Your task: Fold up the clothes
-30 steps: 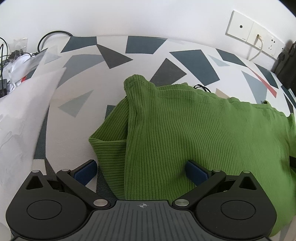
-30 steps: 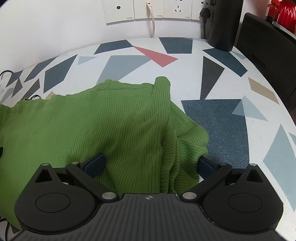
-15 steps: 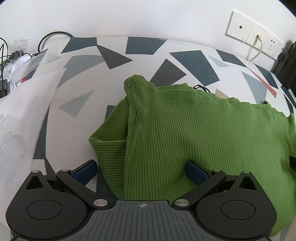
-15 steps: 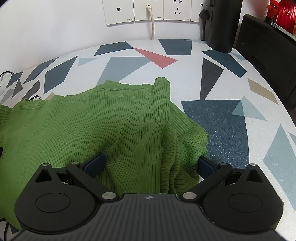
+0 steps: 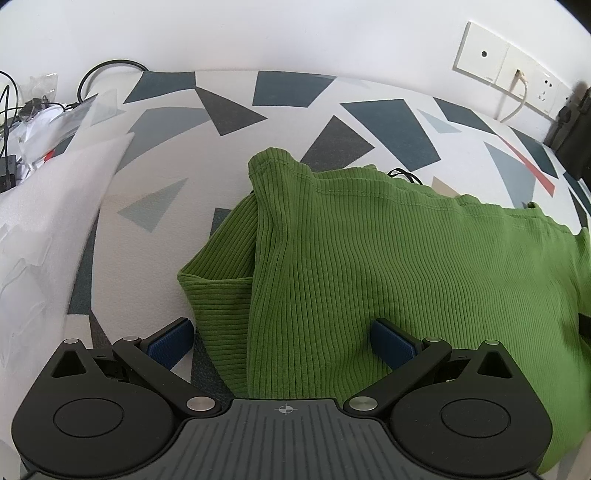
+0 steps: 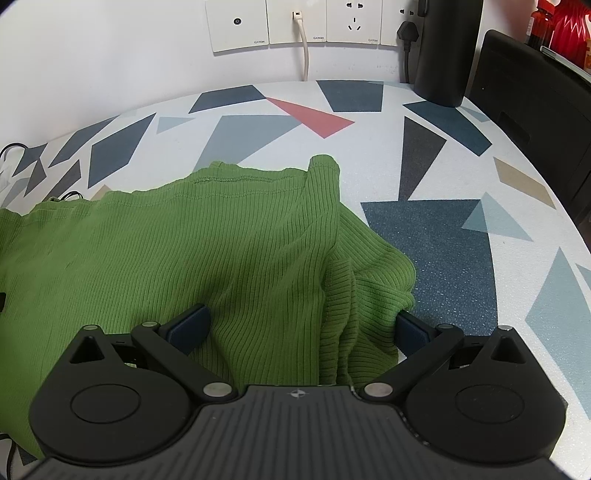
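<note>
Green ribbed garment (image 5: 388,266) lies spread across the middle of the patterned table (image 5: 155,177), its hem toward the far edge by the wall sockets (image 6: 295,22) — sleeves tucked under at both ends. Left gripper (image 5: 284,339) spread wide, straddling the near left fold. Right gripper (image 6: 299,328) — wide apart too, fabric bunched between its fingers.

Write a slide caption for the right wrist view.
Open right tongs straddle the bunched edge of a green ribbed top on a patterned table.

Green garment (image 5: 388,266) ribbed knit cloth, matt; table (image 6: 436,236) speckled, perhaps stone; tool bodies matt plastic.
</note>
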